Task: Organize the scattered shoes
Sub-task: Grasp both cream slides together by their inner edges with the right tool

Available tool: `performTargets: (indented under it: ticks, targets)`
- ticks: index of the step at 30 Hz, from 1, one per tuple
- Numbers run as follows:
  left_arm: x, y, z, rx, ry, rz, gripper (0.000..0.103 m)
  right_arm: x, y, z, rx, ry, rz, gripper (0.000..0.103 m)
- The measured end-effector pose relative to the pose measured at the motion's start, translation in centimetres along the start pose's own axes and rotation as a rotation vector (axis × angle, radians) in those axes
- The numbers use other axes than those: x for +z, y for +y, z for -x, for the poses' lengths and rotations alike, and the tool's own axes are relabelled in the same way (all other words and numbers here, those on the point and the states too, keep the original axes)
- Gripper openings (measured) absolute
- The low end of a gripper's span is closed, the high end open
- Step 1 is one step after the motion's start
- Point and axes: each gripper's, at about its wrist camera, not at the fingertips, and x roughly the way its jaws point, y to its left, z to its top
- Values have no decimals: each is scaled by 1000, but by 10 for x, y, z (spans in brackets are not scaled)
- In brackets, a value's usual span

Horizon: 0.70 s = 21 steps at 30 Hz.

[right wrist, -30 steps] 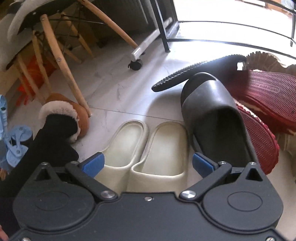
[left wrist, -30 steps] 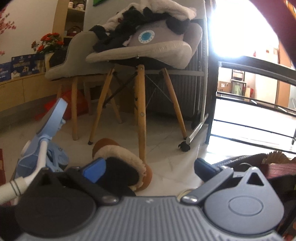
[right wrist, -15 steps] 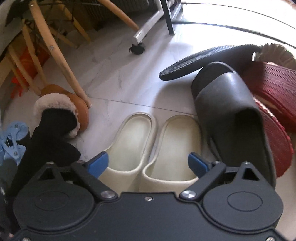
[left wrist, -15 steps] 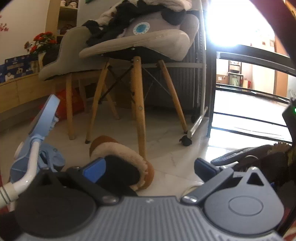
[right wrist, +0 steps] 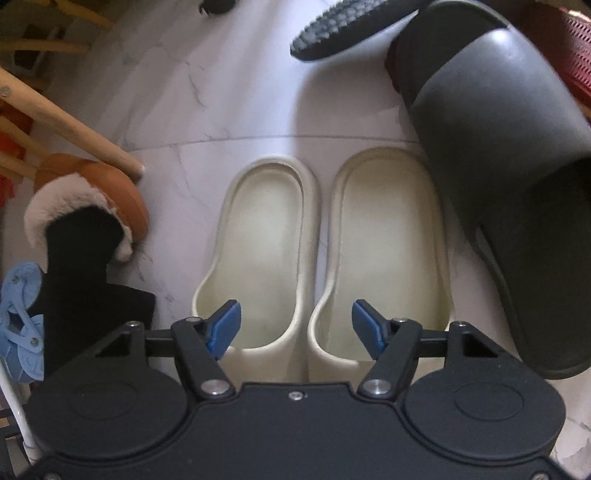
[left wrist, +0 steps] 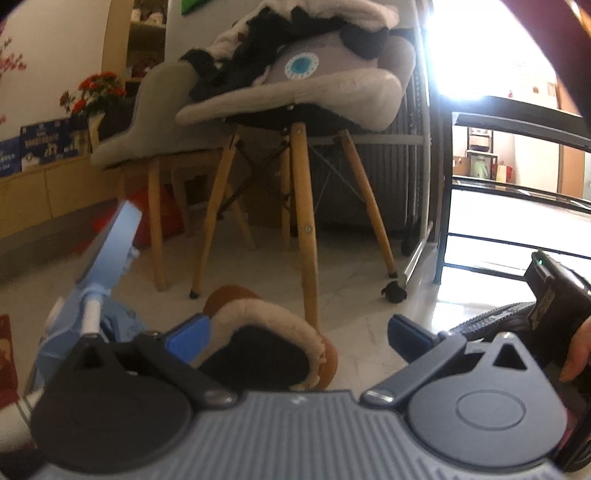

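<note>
Two cream slides (right wrist: 325, 254) lie side by side on the marble floor, heels toward me. My right gripper (right wrist: 297, 328) hovers open over their heels, its fingers straddling the two inner walls. A black slide (right wrist: 495, 155) lies to their right, and a second black slide (right wrist: 347, 33) shows its sole beyond. A brown fleece-lined slipper (right wrist: 92, 195) sits at the left by a chair leg. In the left wrist view that slipper (left wrist: 269, 332) lies just ahead of my open left gripper (left wrist: 295, 338), between its fingers but not gripped.
A wooden-legged chair (left wrist: 295, 110) piled with cushions and clothes stands over the slipper. A blue plastic stand (left wrist: 103, 266) is at the left. Red shoes (right wrist: 569, 48) lie at the far right. A black metal frame (left wrist: 498, 192) and a caster (left wrist: 395, 293) stand beyond. A hand (left wrist: 576, 358) holds the other gripper.
The right gripper tipped down and moved in over the cream slides' heels, its fingers narrowing somewhat. The left gripper shifted slightly; the other gripper and hand now show at its right edge.
</note>
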Motion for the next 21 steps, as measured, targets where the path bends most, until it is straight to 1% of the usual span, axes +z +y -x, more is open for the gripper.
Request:
performTargets:
  ticks: [1,3,6,8,9,10,11,12,15,18,21]
  targets:
    - [1,1,0,1,-1,3,102,1,1,-2,-3,11,-4,68]
    - [2,2,0,4,-12,10,102,0,5,-11,-27,59,-13,67]
    - [5,2,1,8,-27,14,102,1,14,-19,-97,99,-24,67]
    - [7,2,2,12,-39,19,102,3,19,-24,-141,116,-50,63]
    - [7,3,3,15,-45,18,102,5,22,-26,-152,125,-59,53]
    - [8,3,3,17,-51,18,102,6,25,-28,-161,134,-58,33]
    - [8,3,3,23,-55,12,102,7,32,-32,-201,146,-20,30]
    - [8,4,2,30,-57,5,102,8,37,-37,-231,158,2,28]
    - [9,6,0,48,-57,1,102,8,36,-48,-259,189,-25,28]
    - [10,12,-7,58,-36,31,102,9,35,-52,-267,201,-50,29]
    - [11,12,-10,61,-26,42,102,7,39,-53,-277,209,-8,26]
